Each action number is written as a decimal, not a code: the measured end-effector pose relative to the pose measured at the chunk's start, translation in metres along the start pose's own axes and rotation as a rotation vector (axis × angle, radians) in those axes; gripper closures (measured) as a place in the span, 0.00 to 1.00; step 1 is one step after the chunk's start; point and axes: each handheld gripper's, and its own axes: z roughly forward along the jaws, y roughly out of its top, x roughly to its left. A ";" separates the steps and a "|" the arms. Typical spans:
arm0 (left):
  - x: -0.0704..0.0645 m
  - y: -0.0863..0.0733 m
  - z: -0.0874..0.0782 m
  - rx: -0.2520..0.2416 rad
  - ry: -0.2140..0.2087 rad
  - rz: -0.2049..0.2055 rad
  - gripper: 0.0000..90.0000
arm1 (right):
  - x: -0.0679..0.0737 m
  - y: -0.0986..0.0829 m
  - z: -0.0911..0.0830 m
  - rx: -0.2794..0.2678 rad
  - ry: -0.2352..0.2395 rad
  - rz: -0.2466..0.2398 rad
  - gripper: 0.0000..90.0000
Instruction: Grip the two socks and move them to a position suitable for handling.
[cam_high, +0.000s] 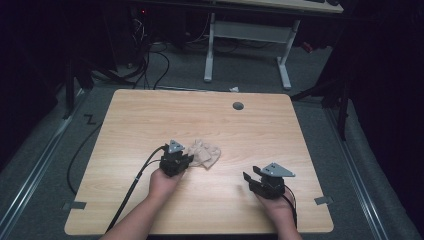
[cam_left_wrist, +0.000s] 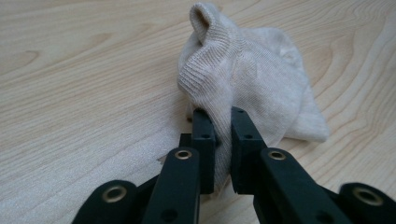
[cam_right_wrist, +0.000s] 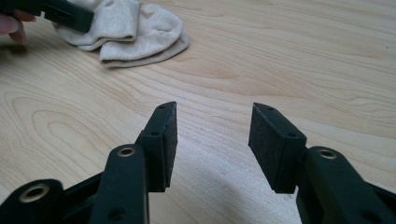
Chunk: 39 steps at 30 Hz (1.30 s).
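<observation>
A pale wooden worktop carries a crumpled beige sock near its middle; a round hole sits near the far edge.

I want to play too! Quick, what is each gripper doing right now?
Left gripper: closed, pinching the beige sock on the table.
Right gripper: open, holding nothing, apart from the sock.

Premises: a darkened lab or recording room. Evidence: bare wooden table, grey carpet, loose cables, and a white-legged desk at the far side.
</observation>
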 end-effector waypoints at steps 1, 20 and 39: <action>-0.001 0.000 -0.002 -0.008 -0.002 0.004 0.92 | 0.000 0.000 0.000 0.001 0.002 0.000 0.58; -0.015 -0.010 -0.095 -0.066 -0.104 0.074 0.92 | 0.001 -0.001 0.002 0.007 -0.003 -0.003 0.58; -0.039 -0.046 -0.069 0.154 -0.223 0.056 0.89 | 0.021 0.005 0.008 0.019 -0.002 -0.081 0.58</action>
